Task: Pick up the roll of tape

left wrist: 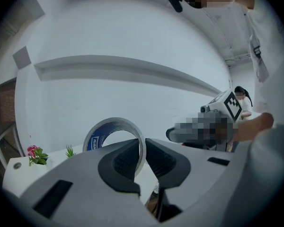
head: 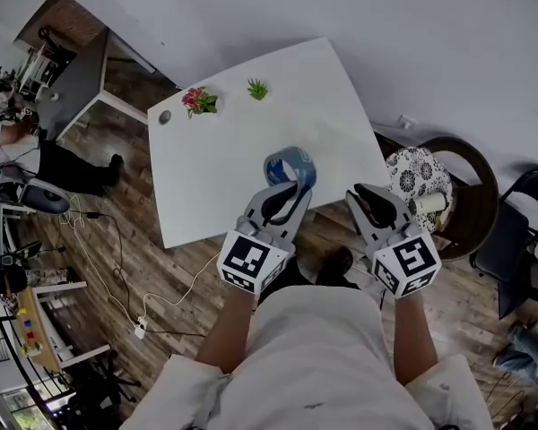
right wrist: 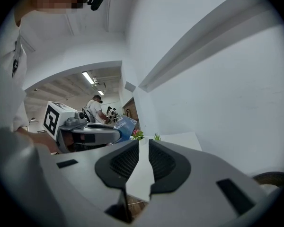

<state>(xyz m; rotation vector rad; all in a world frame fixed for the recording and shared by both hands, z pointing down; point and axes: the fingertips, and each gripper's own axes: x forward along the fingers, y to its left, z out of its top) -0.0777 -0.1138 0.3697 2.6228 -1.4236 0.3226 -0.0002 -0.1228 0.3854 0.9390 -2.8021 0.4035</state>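
Observation:
A roll of blue tape [head: 290,170] hangs in the air above the near edge of the white table [head: 224,177]. My left gripper [head: 282,200] is shut on it: in the left gripper view the roll [left wrist: 114,136] stands upright, and its right wall is pinched between the two dark pads [left wrist: 125,160]. My right gripper [head: 377,206] is beside it to the right, off the table's edge, and holds nothing. In the right gripper view the right gripper [right wrist: 144,160] shows a narrow bare gap between its pads. The tape [right wrist: 124,126] and the left gripper [right wrist: 85,134] appear at that view's left.
A pink flower pot [head: 198,102], a small green plant [head: 257,89] and a small grey disc [head: 165,116] sit at the table's far side. To the right are a round stool with a patterned cushion [head: 419,176] and a dark chair [head: 520,222]. Cables [head: 117,276] lie on the wooden floor.

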